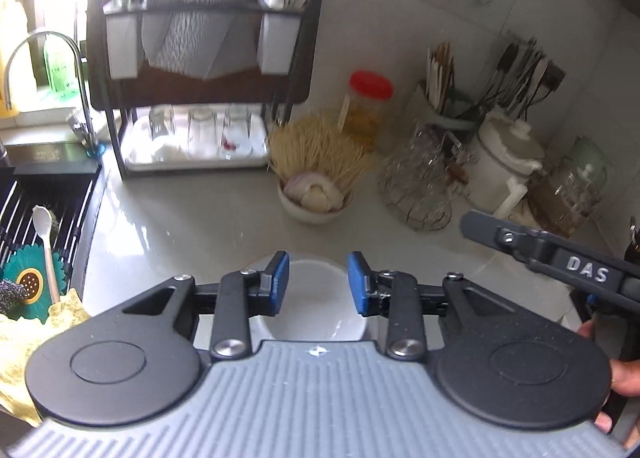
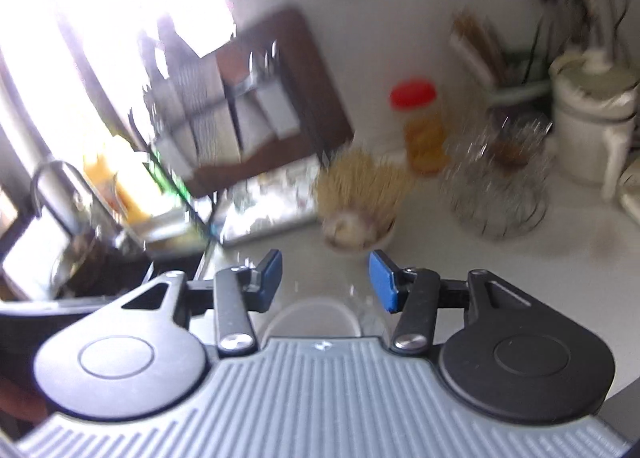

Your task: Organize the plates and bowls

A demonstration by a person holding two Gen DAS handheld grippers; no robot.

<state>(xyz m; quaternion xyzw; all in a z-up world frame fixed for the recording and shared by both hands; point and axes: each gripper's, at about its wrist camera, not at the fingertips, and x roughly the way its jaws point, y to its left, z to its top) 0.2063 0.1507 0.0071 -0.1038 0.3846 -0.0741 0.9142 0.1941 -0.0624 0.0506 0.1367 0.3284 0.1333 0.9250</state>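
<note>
A white bowl [image 1: 316, 310] sits on the grey counter [image 1: 192, 225] right under my left gripper [image 1: 318, 270]. The blue pads stand apart over the bowl and touch nothing. One of the right gripper's fingers [image 1: 504, 236] reaches in from the right edge, with a hand behind it. The right wrist view is blurred. In it my right gripper [image 2: 326, 270] is open, with a pale round rim, probably the same bowl [image 2: 312, 316], low between the fingers and nothing gripped.
A dark two-tier dish rack [image 1: 200, 57] stands at the back with upturned glasses on its white tray. A small bowl of garlic [image 1: 316, 197], a red-lidded jar [image 1: 366, 105], a wire basket of glasses [image 1: 416, 185] and utensil holders crowd the right. The sink [image 1: 36, 217] is at the left.
</note>
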